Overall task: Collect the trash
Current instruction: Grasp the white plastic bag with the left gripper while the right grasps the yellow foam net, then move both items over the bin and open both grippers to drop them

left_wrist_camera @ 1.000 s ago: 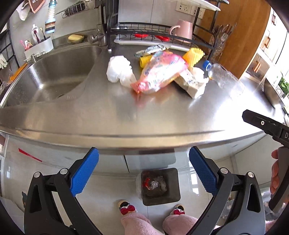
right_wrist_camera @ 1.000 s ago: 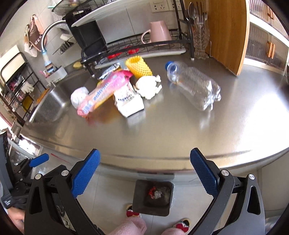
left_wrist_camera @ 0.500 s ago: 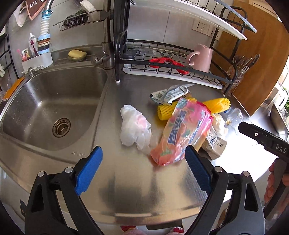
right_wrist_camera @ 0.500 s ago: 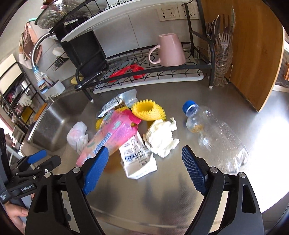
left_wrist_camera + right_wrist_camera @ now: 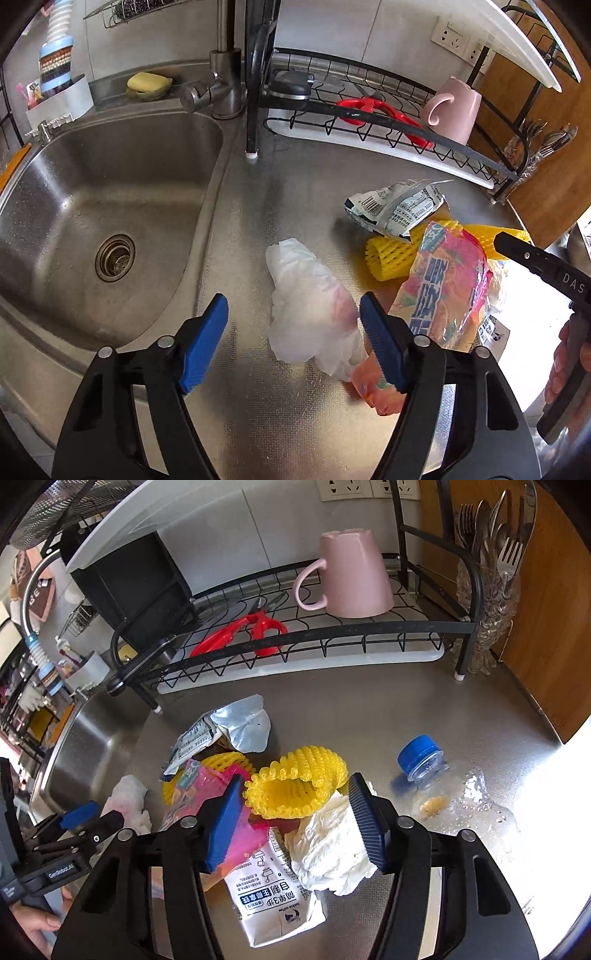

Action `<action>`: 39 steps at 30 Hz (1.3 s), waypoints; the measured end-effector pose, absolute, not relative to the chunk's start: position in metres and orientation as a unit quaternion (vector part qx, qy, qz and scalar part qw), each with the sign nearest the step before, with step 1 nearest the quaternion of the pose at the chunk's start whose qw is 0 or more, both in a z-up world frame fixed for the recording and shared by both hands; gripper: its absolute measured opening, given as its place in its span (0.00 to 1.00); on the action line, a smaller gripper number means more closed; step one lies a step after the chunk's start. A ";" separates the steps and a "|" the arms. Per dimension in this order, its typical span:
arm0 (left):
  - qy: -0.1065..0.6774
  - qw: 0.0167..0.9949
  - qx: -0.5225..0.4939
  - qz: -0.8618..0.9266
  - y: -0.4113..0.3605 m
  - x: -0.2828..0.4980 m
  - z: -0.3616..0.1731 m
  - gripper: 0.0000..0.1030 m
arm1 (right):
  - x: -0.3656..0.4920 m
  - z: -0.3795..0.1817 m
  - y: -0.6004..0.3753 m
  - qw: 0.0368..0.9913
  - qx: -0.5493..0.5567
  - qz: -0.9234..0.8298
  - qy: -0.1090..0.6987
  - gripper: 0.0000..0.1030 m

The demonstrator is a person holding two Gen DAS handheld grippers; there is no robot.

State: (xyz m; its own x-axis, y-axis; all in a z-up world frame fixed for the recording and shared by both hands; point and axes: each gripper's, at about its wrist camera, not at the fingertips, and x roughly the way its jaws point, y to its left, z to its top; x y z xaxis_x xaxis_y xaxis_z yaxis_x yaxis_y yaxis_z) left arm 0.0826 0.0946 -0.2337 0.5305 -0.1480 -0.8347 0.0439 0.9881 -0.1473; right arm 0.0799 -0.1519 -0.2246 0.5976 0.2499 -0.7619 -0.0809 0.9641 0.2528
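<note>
A pile of trash lies on the steel counter (image 5: 288,206). My left gripper (image 5: 293,338) is open around a crumpled white plastic bag (image 5: 310,306); a pink snack bag (image 5: 443,291) lies just right of it. My right gripper (image 5: 295,818) is open over a yellow foam net (image 5: 295,786) and a crumpled white tissue (image 5: 328,845), with a white paper carton (image 5: 277,904) below. A silver wrapper (image 5: 236,727), a second yellow net (image 5: 391,254) and a clear bottle with a blue cap (image 5: 443,786) lie nearby.
The sink (image 5: 110,206) is at the left with a faucet (image 5: 218,88). A dish rack (image 5: 295,635) at the back holds a pink mug (image 5: 347,576) and red scissors (image 5: 240,635). A cutlery holder (image 5: 487,590) and a wooden panel (image 5: 546,627) stand at the right.
Both grippers have moved forward from the counter's edge and down over the trash pile. The left now brackets the white bag, the right the yellow net and tissue. The floor bin has left view.
</note>
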 end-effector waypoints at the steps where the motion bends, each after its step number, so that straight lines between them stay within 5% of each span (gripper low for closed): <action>1: 0.483 0.871 -0.059 -0.060 0.095 0.084 -0.235 0.56 | 0.081 -0.225 -0.150 0.888 0.093 0.094 0.440 0.47; 4: 0.484 0.870 -0.062 -0.068 0.094 0.085 -0.238 0.38 | 0.084 -0.225 -0.147 0.888 0.087 0.100 0.440 0.36; 10: 0.471 0.879 -0.045 -0.063 0.086 0.078 -0.229 0.33 | 0.080 -0.219 -0.148 0.892 0.075 0.106 0.433 0.15; 24: 0.425 0.902 -0.023 -0.072 0.056 0.016 -0.177 0.33 | 0.021 -0.176 -0.162 0.913 0.082 0.126 0.380 0.14; 39: 0.435 0.894 0.003 -0.109 0.008 -0.113 -0.183 0.33 | -0.125 -0.183 -0.179 0.899 0.084 0.159 0.399 0.14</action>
State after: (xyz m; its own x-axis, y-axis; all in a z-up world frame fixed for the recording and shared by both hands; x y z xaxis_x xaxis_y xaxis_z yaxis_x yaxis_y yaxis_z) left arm -0.1127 0.0085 -0.1828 0.5983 -0.1916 -0.7781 0.1969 0.9764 -0.0891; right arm -0.1248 -0.1791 -0.1827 0.6308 0.3537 -0.6906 -0.2196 0.9351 0.2783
